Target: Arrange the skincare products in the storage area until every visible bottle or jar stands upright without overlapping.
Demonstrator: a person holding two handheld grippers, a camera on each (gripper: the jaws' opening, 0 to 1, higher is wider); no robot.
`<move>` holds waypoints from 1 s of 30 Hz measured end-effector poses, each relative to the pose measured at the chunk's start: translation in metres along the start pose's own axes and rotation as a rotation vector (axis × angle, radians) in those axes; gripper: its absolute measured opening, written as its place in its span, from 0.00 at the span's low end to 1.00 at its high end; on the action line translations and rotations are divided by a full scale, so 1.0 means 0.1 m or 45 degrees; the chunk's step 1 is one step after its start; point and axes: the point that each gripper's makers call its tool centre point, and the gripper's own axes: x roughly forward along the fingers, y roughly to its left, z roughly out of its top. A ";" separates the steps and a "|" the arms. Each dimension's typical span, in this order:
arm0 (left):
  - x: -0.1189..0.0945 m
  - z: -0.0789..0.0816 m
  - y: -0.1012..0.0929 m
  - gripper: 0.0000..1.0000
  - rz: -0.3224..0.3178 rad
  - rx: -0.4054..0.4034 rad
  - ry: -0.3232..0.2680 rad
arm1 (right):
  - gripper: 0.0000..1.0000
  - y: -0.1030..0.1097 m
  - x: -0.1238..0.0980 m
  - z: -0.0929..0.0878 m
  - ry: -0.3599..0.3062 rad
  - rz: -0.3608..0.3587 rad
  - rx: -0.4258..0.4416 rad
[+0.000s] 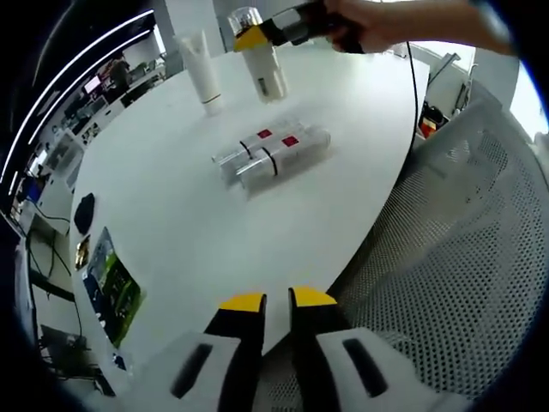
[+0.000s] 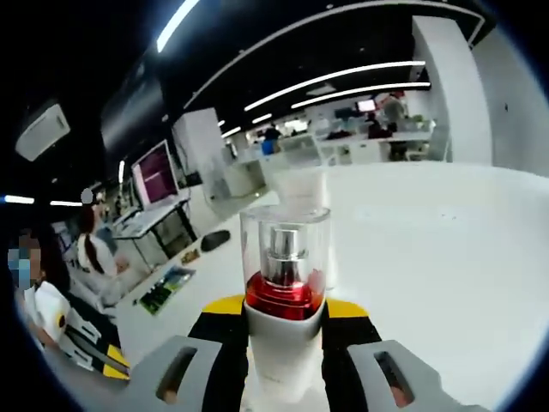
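Gripping a white pump bottle with a clear cap and red collar (image 2: pixel 284 292), the right gripper (image 2: pixel 284 313) has its jaws shut on it at the far side of the round white table (image 1: pixel 171 232), beside an upright white tube (image 1: pixel 202 73). Two white bottles with red labels (image 1: pixel 273 153) lie touching mid-table. The left gripper (image 1: pixel 277 300) hangs nearly shut and empty. Released tilted, the bottle could topple into the tube

Open-plan office, apparently: rows of desks (image 2: pixel 369 146), monitor (image 2: pixel 156 174), ceiling light strips (image 2: pixel 343 77), white meeting table (image 1: pixel 257 215)
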 end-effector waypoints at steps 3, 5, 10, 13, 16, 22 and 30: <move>0.00 0.00 0.00 0.05 -0.002 -0.002 0.004 | 0.28 -0.09 0.05 0.01 0.001 -0.017 -0.025; 0.01 -0.01 0.00 0.05 -0.001 -0.001 0.005 | 0.28 -0.16 0.09 0.02 0.000 -0.032 -0.039; 0.02 -0.03 -0.01 0.05 -0.005 -0.003 0.015 | 0.28 -0.22 0.16 0.06 0.001 -0.059 -0.092; 0.02 -0.02 -0.01 0.04 -0.005 -0.003 0.016 | 0.28 -0.28 0.22 0.08 -0.006 -0.071 -0.117; 0.01 -0.03 -0.02 0.04 -0.006 -0.005 0.022 | 0.28 -0.36 0.28 0.09 -0.014 -0.087 -0.134; 0.03 -0.05 -0.03 0.02 -0.014 0.002 0.033 | 0.28 -0.40 0.37 0.10 -0.023 -0.102 -0.171; 0.03 -0.05 -0.02 0.04 -0.009 -0.006 0.033 | 0.28 -0.45 0.44 0.09 -0.040 -0.106 -0.201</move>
